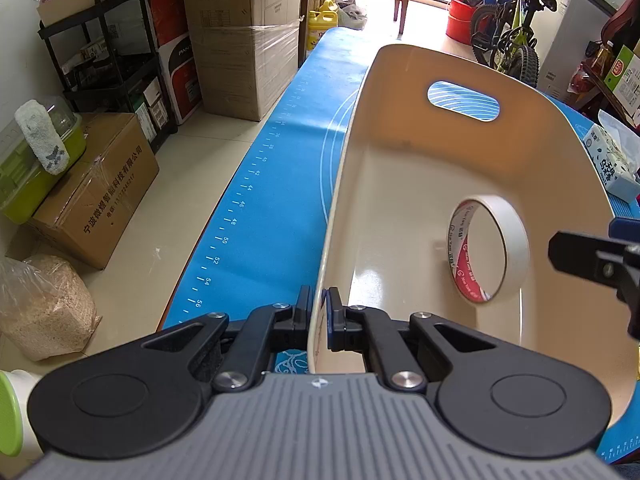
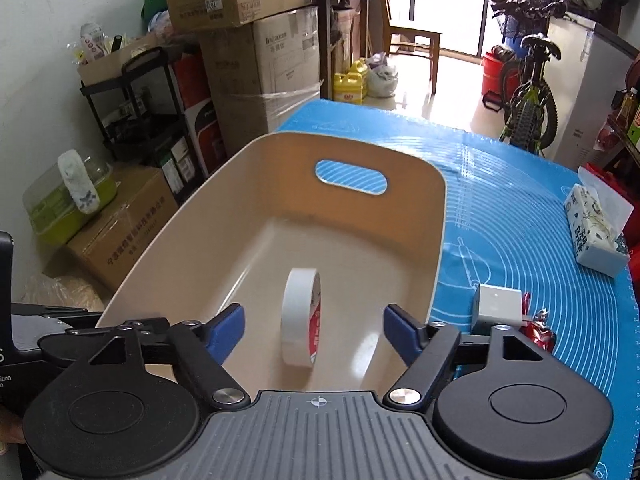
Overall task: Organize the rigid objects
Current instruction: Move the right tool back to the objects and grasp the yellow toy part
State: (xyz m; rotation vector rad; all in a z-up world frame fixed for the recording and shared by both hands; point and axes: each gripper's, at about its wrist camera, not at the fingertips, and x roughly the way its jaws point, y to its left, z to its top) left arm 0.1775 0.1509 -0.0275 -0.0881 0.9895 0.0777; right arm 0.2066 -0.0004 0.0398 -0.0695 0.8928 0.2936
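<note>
A cream plastic bin (image 1: 400, 168) with a handle slot stands on the blue mat (image 1: 280, 168). My left gripper (image 1: 319, 316) is shut on the bin's near left rim. A roll of white tape (image 1: 490, 250) stands on edge inside the bin; it also shows in the right wrist view (image 2: 301, 318). My right gripper (image 2: 314, 330) is open and empty above the bin (image 2: 280, 216), its blue pads (image 2: 228, 330) either side of the roll and apart from it. A white box (image 2: 498, 306) and a red toy figure (image 2: 540, 330) lie on the mat right of the bin.
A tissue pack (image 2: 596, 236) lies at the mat's right edge. Cardboard boxes (image 1: 244, 36), a black cart (image 1: 112, 60) and a green container (image 1: 36, 168) stand on the floor to the left. A bicycle (image 2: 528, 96) stands beyond the table.
</note>
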